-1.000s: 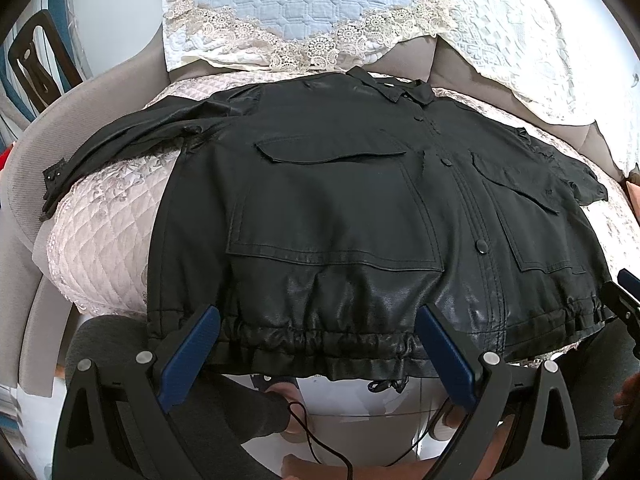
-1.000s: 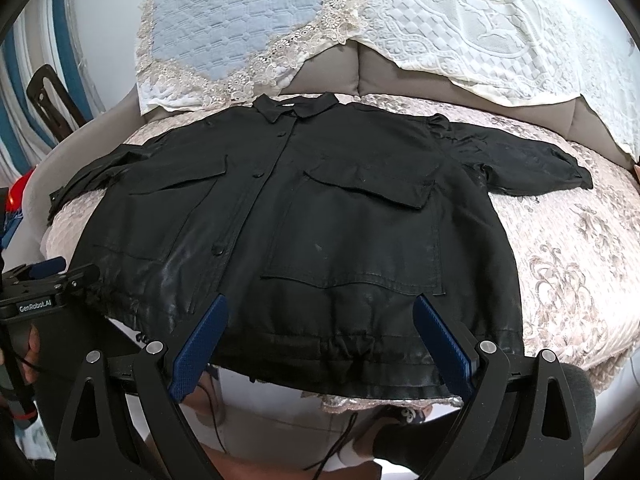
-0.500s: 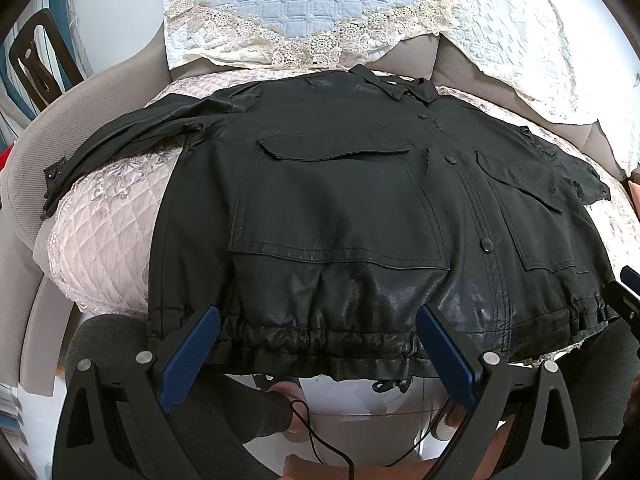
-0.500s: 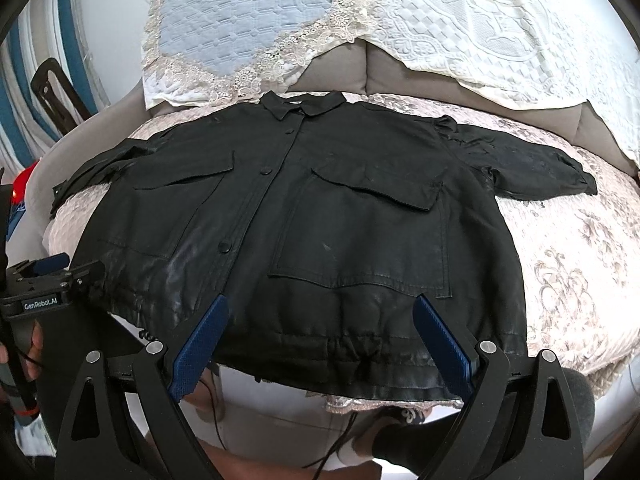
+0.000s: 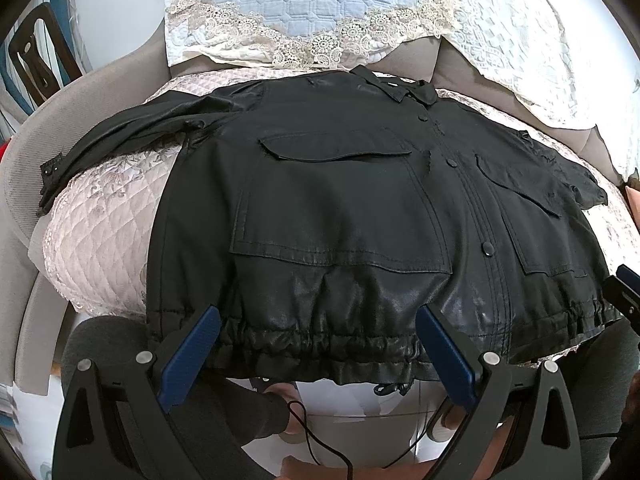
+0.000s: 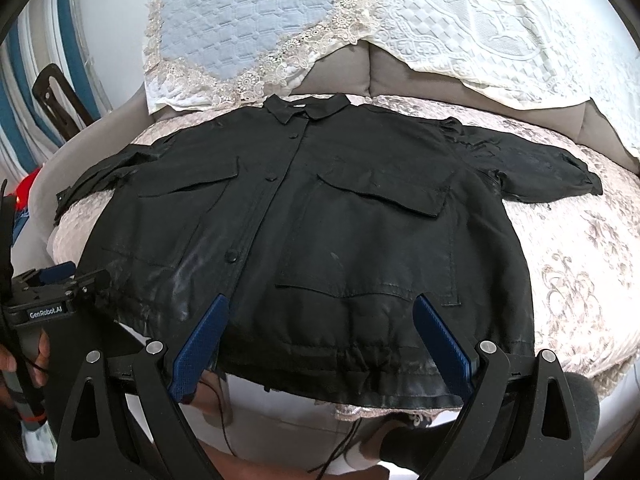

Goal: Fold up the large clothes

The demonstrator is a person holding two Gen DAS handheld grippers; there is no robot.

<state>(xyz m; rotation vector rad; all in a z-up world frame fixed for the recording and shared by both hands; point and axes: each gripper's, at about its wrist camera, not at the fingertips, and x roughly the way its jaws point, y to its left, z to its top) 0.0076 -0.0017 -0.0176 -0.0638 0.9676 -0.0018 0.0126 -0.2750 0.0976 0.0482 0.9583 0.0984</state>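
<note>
The left gripper (image 5: 316,344) has its jaws spread wide, and nothing is held between them. Its blue pads (image 5: 188,364) stand over the gathered hem of the black jacket (image 5: 340,208), but I cannot tell if they touch the fabric. The right gripper (image 6: 320,332) is also spread wide and grips nothing; its pads (image 6: 442,344) frame the hem on the other side of the button line.

The jacket lies flat, front side up, on the pale quilted cover (image 6: 568,272) of the sofa. Its collar (image 6: 306,107) points to the lace cushions (image 6: 248,20), both sleeves are stretched out to the sides, and the hem hangs a little over the front edge, just before both grippers.
</note>
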